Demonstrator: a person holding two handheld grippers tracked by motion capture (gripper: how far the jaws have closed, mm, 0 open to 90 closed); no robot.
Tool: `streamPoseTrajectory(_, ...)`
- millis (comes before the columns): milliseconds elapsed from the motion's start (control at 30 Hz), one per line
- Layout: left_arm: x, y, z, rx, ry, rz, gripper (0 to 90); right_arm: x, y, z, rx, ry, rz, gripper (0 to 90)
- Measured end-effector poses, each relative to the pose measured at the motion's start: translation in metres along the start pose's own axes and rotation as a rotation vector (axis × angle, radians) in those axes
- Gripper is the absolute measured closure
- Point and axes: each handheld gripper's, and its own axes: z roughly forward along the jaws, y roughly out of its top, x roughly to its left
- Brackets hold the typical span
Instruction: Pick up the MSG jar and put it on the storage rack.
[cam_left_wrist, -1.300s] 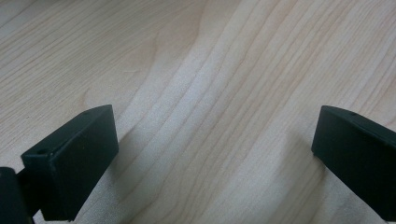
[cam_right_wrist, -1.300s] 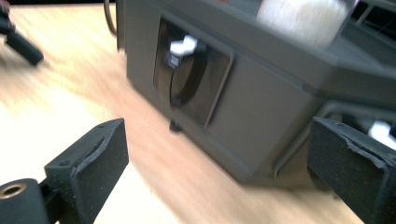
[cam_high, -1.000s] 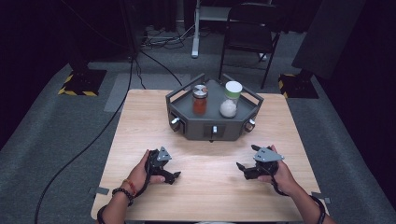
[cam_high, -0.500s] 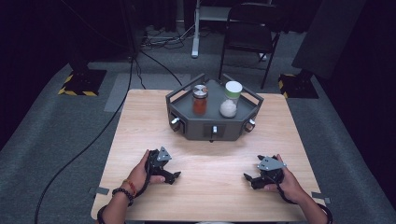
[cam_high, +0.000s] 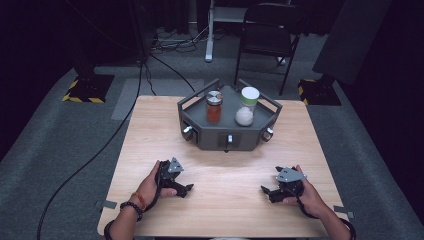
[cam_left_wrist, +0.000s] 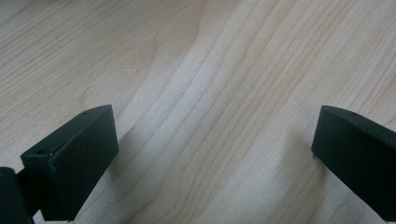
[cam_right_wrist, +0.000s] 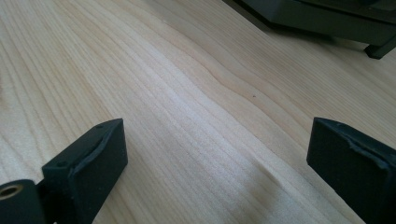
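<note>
A dark grey, several-sided tray (cam_high: 216, 140) stands at the far middle of the wooden table (cam_high: 225, 170). On it are a jar of red contents with a metal lid (cam_high: 214, 107) and a jar of white contents with a white lid (cam_high: 246, 107). My left gripper (cam_high: 188, 189) rests low on the near left of the table in a hand, pointing right. Its jaws are open over bare wood (cam_left_wrist: 215, 154). My right gripper (cam_high: 265, 192) lies at the near right, pointing left, also open with nothing between its fingers (cam_right_wrist: 217, 163). A corner of the tray (cam_right_wrist: 327, 18) shows beyond it.
A black chair (cam_high: 270, 30) and a stand post (cam_high: 210, 30) sit beyond the table on grey carpet. A black cable (cam_high: 95, 150) runs across the floor at the left. Yellow-striped bases (cam_high: 82, 90) flank the far corners. Bare wood lies between the two grippers.
My right gripper has slid a little toward the near edge of the table. The left gripper, tray and jars have stayed put.
</note>
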Motion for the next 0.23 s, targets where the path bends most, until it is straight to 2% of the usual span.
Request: streamPoseTrajectory(233, 0.0007, 0.0002, 0.0001, 0.0, -0.003, 0.001, 0.1, -0.0002, 0.0001, 0.0, 0.0, 0.001, 0.001, 4.7)
